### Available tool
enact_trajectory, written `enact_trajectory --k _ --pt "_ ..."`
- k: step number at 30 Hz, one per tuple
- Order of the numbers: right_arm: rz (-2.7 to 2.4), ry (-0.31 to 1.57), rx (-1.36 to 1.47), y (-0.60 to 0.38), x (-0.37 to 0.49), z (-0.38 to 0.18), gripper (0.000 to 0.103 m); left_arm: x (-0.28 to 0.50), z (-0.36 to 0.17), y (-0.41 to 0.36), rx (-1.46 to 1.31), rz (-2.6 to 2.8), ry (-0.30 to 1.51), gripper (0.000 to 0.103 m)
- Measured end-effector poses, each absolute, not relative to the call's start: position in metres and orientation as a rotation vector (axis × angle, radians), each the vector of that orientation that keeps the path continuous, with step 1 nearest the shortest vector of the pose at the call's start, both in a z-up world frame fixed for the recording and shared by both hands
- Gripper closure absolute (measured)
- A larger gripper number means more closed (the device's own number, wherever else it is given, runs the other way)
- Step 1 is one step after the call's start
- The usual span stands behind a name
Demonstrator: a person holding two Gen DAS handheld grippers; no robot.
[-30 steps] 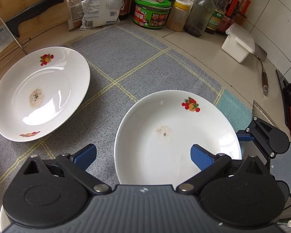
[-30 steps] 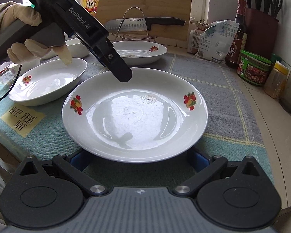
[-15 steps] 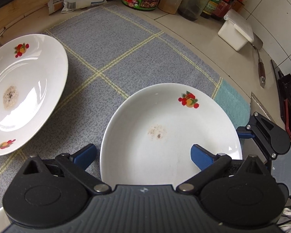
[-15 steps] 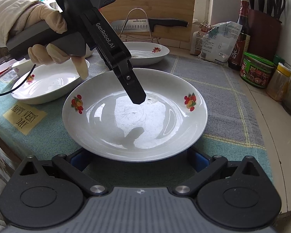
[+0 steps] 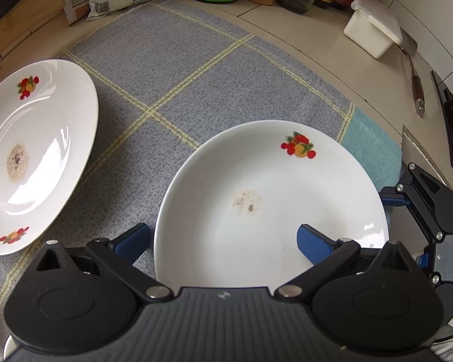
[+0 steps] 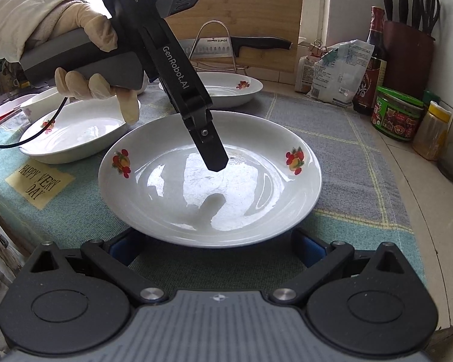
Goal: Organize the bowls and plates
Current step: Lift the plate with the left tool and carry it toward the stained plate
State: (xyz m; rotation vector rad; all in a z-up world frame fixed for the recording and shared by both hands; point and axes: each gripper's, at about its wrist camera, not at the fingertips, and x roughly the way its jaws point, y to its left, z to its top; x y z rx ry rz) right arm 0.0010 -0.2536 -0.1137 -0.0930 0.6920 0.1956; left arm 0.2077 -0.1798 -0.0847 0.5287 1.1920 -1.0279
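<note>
Sitting on the grey-blue checked mat, the nearest plate is a shallow white one with red fruit prints on its rim and a small brownish smear of crumbs at its centre. In the left wrist view the left gripper stands wide open, its right blue finger over the plate's near rim inside the dish and its left blue finger outside on the mat; nothing is held. From the right wrist view that same tool slants down from a gloved hand, its black tip hovering over the plate's middle; whether it touches the surface cannot be told. The right gripper is open too, its blue fingers spread to either side of the plate's near edge, low by the mat, clasping nothing. A second plate with a larger crumb patch lies to the left in the left wrist view, apart from the first. A third dish sits at the left behind a yellow label in the right wrist view. Farther off stand a green-lidded jar, a dark sauce bottle, a knife block and a knife on a wire rack against a wooden board.
</note>
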Motion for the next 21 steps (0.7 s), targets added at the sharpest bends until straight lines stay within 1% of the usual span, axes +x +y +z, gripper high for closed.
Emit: enact_trajectory --k 6,17,20,21 --pt "0.190 0.694 -0.093 -0.253 0.000 -0.113 0.000 0.202 -0.085 -0.184 0.619 -1.051 1.182 0.000" --pt "0.201 0.716 -0.100 -0.254 0.006 -0.112 0.000 0.215 -0.080 -0.186 0.541 -1.136 1.277 0.003" --pt "0.203 0.719 -0.101 -0.254 0.007 -0.112 0.000 0.216 -0.080 -0.188 0.543 -1.141 1.291 0.005" --pt "0.203 0.723 -0.102 -0.254 0.008 -0.112 0.000 0.215 -0.080 -0.188 0.553 -1.144 1.288 0.008"
